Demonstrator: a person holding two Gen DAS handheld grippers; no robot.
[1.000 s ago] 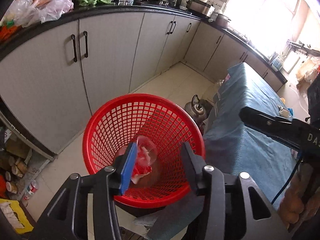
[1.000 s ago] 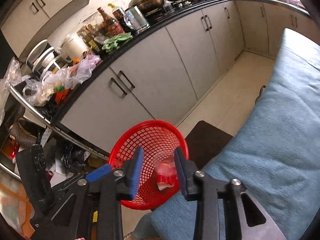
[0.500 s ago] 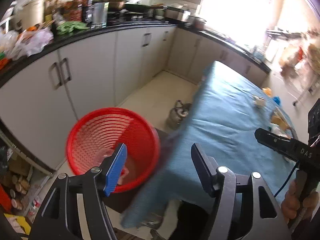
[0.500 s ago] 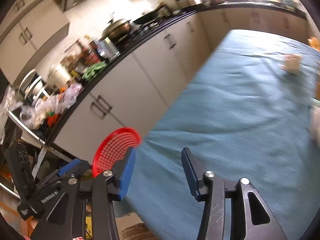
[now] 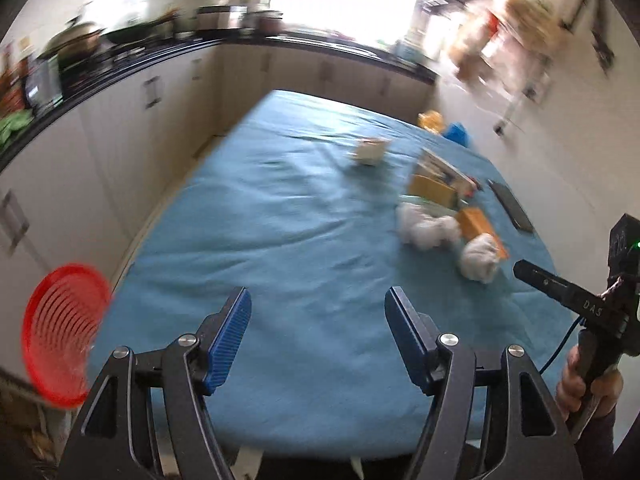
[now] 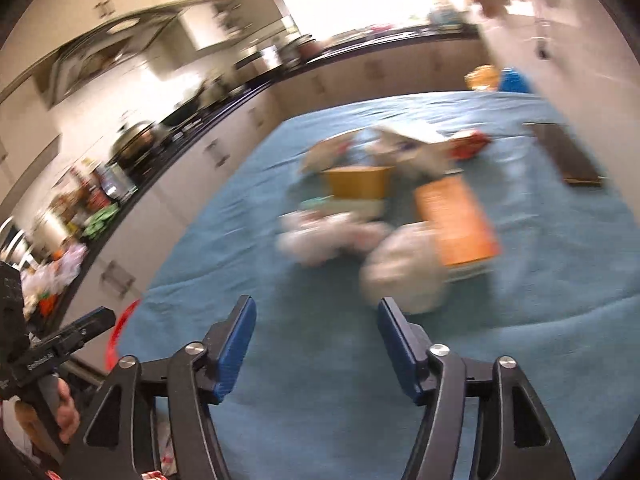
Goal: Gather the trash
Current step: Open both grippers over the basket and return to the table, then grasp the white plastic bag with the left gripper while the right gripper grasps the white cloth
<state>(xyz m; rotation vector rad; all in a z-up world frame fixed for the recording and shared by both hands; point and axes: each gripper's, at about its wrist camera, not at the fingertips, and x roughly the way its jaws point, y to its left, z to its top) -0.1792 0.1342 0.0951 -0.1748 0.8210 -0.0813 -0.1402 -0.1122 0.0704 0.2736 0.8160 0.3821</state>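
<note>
Both grippers point down over the table (image 5: pixel 248 216), which is covered in a blue cloth, and neither holds anything. The left gripper (image 5: pixel 318 334) has its jaws spread wide with only bare cloth between them. The right gripper (image 6: pixel 316 344) is opening its jaws; nothing lies between them either, though a white wad (image 6: pixel 404 276) sits just beyond its right fingertip.

The red basket (image 5: pixel 60 332) stands on the floor off the table's near left corner, low beside the cabinets. What it holds cannot be made out here, since the view is blurred and shows it mostly side-on.

Plenty is left to collect, judging by the table. On its right half, toward the middle, lies a loose cluster: two crumpled white wads (image 5: pixel 424 230), an orange box (image 6: pixel 456 220), a yellow carton (image 6: pixel 356 182) and some torn paper packaging behind them. A small pale box (image 5: pixel 370 151) stands apart, nearer the far edge, and a yellow item (image 5: pixel 430 120) and a blue item (image 5: pixel 456 133) sit at the far right corner. A dark flat slab (image 6: pixel 564 156), perhaps a phone, lies by the right edge and is likely not rubbish.

So the task looks to be mid-way at best: both hands are free, the pile is untouched, and the nearest wad seems the natural next pick.
</note>
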